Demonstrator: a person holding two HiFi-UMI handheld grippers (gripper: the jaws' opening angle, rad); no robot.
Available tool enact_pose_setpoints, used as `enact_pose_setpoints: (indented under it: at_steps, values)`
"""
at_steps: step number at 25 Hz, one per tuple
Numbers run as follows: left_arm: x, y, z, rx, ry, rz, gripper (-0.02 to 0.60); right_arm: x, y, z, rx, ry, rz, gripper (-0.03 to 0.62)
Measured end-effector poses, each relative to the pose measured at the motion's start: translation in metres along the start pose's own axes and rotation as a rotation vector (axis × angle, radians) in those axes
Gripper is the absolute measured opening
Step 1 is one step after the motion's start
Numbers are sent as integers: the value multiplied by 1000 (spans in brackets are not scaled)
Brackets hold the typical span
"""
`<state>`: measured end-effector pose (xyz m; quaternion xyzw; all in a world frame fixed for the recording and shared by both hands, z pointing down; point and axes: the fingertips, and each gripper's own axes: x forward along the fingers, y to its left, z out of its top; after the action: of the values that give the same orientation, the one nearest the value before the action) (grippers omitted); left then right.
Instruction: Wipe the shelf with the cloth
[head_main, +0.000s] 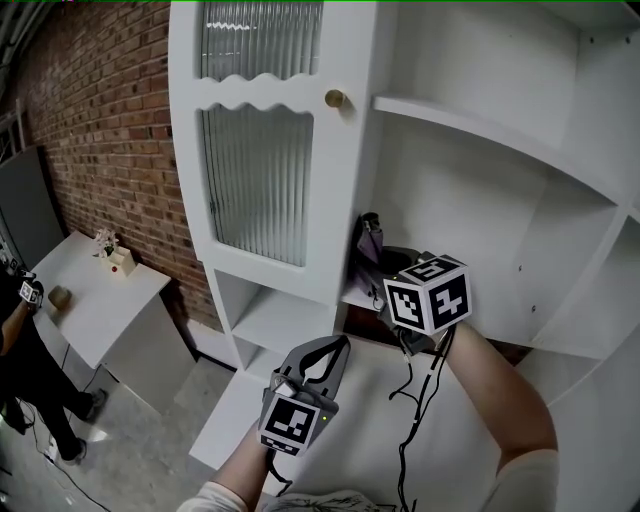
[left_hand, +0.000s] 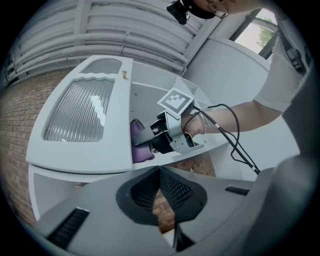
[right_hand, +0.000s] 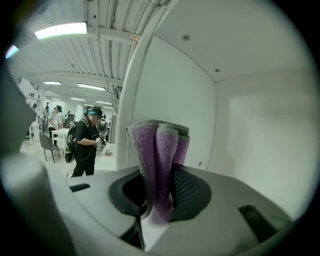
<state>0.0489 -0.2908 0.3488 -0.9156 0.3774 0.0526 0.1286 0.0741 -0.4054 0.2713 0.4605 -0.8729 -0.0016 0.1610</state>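
1. Two grippers are working at a white cabinet; the right gripper (right_hand: 158, 196) is pinching a purple cloth (right_hand: 159, 150), whose folds are standing up out of the jaws.
2. Seen from the head view, the right gripper (head_main: 383, 268) is holding the cloth (head_main: 371, 238) at the left end of the middle shelf (head_main: 355, 297), close against the upright panel beside the door (head_main: 258, 180).
3. No view is showing whether the cloth is touching the shelf board: the marker cube and the hand are covering its lower part.
4. Pressed together at the tips with nothing between them, the left gripper (left_hand: 160, 175) is hanging in front of the cabinet, lower than the shelf and apart from it (head_main: 336, 352).
5. Print on the rigs is showing only as square black-and-white marker patterns, on the right cube and on the back of the left gripper; they are not forming letters.
6. Ribbed glass is blurring whatever is behind the door, under a brass knob (head_main: 335, 98).
7. At the head view's left edge a person (head_main: 22, 350) is standing, cut off by the frame, beside a small table (head_main: 100, 310) whose few items are too small to name.
8. Another person (right_hand: 85, 142), wearing a backpack, is standing far off in the right gripper view.
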Motion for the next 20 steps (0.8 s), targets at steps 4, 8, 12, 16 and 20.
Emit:
enact_pose_setpoints:
  at_steps: [4, 8, 12, 16, 20]
  values:
    - [-4, -4, 2, 1, -5, -6, 14, -14, 23, 0, -17, -17, 21, 87]
    - [-6, -8, 2, 10, -5, -11, 14, -25, 40, -1, -38, -33, 30, 87]
    - [-6, -14, -2, 15, 6, -17, 14, -36, 60, -5, -35, -42, 73, 87]
    - [-4, -19, 0, 34, 14, -25, 14, -49, 77, -11, -64, -4, 141, 87]
    - [0, -17, 7, 42, 0, -22, 14, -58, 62, -3, -99, -5, 96, 87]
